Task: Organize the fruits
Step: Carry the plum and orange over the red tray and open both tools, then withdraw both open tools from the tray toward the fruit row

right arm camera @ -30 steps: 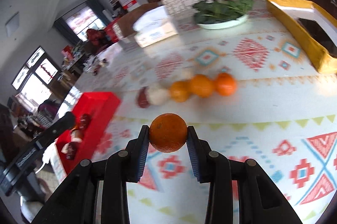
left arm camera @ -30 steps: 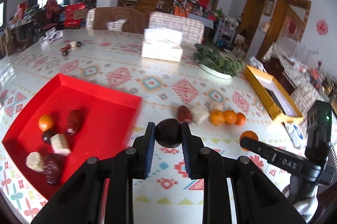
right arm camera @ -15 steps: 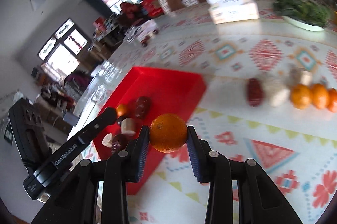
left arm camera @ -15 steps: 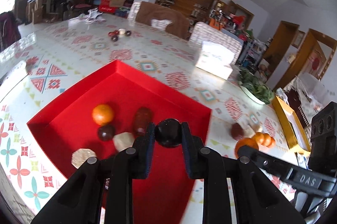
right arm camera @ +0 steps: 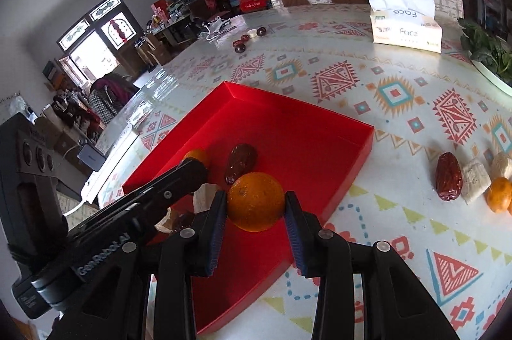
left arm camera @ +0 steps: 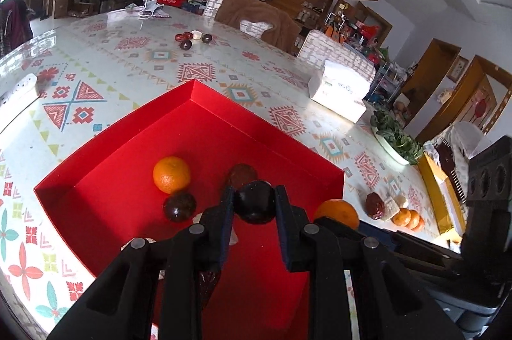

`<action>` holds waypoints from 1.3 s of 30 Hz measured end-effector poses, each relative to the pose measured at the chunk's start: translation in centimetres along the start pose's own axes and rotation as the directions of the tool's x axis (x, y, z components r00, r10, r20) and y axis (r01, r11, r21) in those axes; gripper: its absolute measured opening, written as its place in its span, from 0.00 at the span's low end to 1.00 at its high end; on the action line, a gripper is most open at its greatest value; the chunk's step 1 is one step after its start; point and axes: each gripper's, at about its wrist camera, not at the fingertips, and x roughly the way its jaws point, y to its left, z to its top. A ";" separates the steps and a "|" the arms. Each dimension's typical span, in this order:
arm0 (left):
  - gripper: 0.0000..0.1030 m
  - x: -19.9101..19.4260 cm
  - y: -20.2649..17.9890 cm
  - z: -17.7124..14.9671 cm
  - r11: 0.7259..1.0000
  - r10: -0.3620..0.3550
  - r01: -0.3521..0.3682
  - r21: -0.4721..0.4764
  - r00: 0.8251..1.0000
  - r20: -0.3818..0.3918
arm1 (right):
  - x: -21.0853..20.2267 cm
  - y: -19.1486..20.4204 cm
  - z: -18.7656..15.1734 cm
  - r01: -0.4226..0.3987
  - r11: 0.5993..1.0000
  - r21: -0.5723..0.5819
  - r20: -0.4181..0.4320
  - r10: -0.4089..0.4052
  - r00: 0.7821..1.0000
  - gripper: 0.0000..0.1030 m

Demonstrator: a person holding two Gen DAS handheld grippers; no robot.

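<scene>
My left gripper (left arm camera: 255, 202) is clamped on a dark plum (left arm camera: 255, 201), both pads pressed to its sides, and I have it hanging over the red tray (left arm camera: 134, 148), pointing down toward the tray's middle. My right gripper (right arm camera: 255, 202) is closed on an orange (right arm camera: 255, 201) the same way, held over the tray's near right part, just inside its right wall. The two tools sit close: in the right wrist view the left gripper's body crosses in from the lower left, its tip near my orange. Under the left fingers the tray holds a second orange (left arm camera: 172, 174), a dark round fruit (left arm camera: 179, 206) touching it, a date (left arm camera: 240, 175) just beyond the plum, and pale cubes mostly hidden by the fingers. The tray's far half is bare red floor, walled on all sides. Outside the right wall, well apart on the table (right arm camera: 400, 116), lie another date (right arm camera: 448, 176), white cubes (right arm camera: 476, 180) and more oranges (right arm camera: 499, 194) in a row. Farther back stand a tissue box (right arm camera: 406, 26) and a plate of greens (left arm camera: 395, 141).
</scene>
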 end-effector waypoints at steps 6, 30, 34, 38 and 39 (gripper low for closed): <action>0.50 -0.9 0.7 0.2 0.999 0.004 -0.003 -0.034 1.000 0.030 | -0.3 -0.5 0.0 0.008 1.000 0.026 0.013 -0.008 1.000 0.39; 0.86 -3.3 -6.1 -1.5 0.996 -0.018 0.013 0.087 0.998 0.056 | -10.6 -10.0 -3.3 0.029 0.962 0.272 0.225 -0.093 0.970 0.63; 0.86 -2.9 -7.7 -2.3 0.993 -0.053 0.050 0.106 0.998 0.020 | -12.9 -14.1 -4.9 0.098 0.943 0.318 0.194 -0.166 0.967 0.63; 0.86 -2.2 -9.8 -3.1 0.987 -0.075 0.076 0.139 0.997 -0.010 | -16.0 -19.2 -6.4 0.169 0.901 0.400 0.173 -0.255 0.951 0.63; 0.86 -2.0 -10.4 -3.3 0.985 -0.080 0.082 0.149 0.997 -0.019 | -16.8 -20.3 -6.8 0.179 0.888 0.423 0.176 -0.274 0.945 0.63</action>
